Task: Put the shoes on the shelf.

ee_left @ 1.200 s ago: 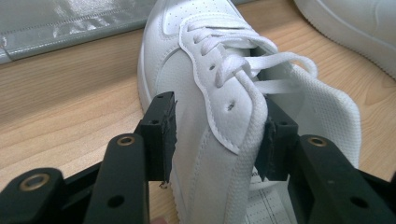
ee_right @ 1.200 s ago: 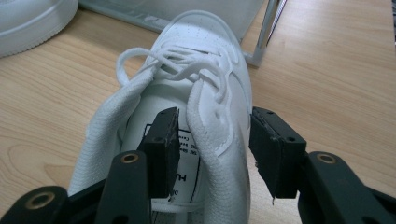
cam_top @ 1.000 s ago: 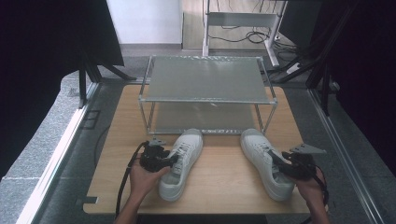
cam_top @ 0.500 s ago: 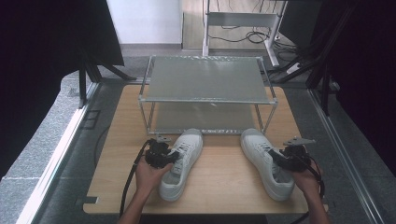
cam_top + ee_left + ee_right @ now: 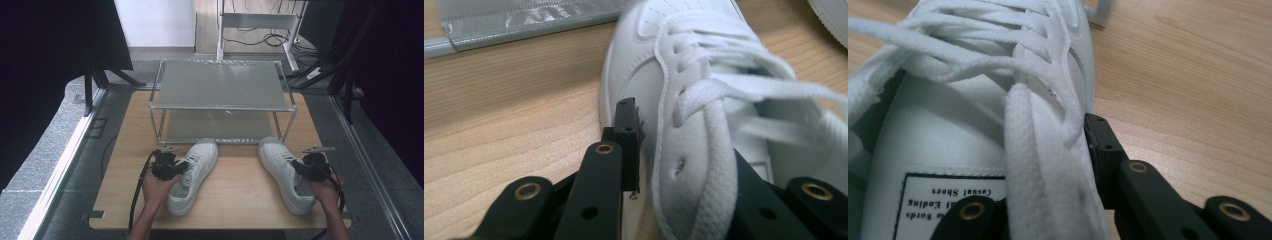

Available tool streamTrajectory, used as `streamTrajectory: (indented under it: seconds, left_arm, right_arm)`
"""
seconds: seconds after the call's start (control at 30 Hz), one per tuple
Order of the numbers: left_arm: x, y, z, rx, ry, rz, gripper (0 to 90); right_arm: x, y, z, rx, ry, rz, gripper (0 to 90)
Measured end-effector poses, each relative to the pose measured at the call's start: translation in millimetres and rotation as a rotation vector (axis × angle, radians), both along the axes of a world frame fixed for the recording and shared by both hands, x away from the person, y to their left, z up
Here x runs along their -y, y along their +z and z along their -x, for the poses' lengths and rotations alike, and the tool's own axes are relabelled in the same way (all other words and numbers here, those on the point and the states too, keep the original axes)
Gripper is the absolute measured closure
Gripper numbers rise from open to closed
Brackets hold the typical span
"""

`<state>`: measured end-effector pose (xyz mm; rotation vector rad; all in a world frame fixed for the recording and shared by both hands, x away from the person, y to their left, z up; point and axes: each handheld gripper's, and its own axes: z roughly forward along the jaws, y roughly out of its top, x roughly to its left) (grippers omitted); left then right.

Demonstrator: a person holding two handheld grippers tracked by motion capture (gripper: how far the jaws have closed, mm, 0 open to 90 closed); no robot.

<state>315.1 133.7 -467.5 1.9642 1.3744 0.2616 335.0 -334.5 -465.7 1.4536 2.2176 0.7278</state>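
Two white sneakers lie on wooden table (image 5: 240,195) at 6 o'clock of wire rack (image 5: 220,95). L gripper (image 5: 172,167) clamps left sneaker (image 5: 192,175) sidewall; R gripper (image 5: 305,169) clamps right sneaker (image 5: 285,172) at 3 o'clock edge.

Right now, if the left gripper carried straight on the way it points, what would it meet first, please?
The left gripper already straddles the left sneaker, one jaw outside, one inside. Going on, it would probably just slide along the sneaker's side wall towards the toe; beyond that stands the wire rack.
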Motion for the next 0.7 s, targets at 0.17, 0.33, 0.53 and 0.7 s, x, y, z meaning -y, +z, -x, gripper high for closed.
streamTrajectory:
  seconds: [0.17, 0.33, 0.53, 0.7]
  left_arm:
    - [-2.7, -0.9, 0.1, 0.005, 0.007, 0.027, 79.3]
    - [-9.7, -1.6, 0.5, 0.006, 0.005, 0.099, 81.1]
    - [-15.5, 5.1, 4.1, 0.02, -0.033, 0.169, 81.8]
    - [-24.1, 16.6, 10.2, 0.052, -0.053, 0.276, 81.6]
  right_arm:
    - [7.3, -1.0, -0.1, 0.0, -0.015, -0.06, 86.6]
    - [14.5, -0.4, 2.0, 0.017, -0.016, -0.133, 86.5]
    - [22.7, 6.9, 10.6, 0.058, -0.017, -0.201, 86.2]
    - [32.2, 14.0, 19.6, 0.086, -0.01, -0.311, 86.3]
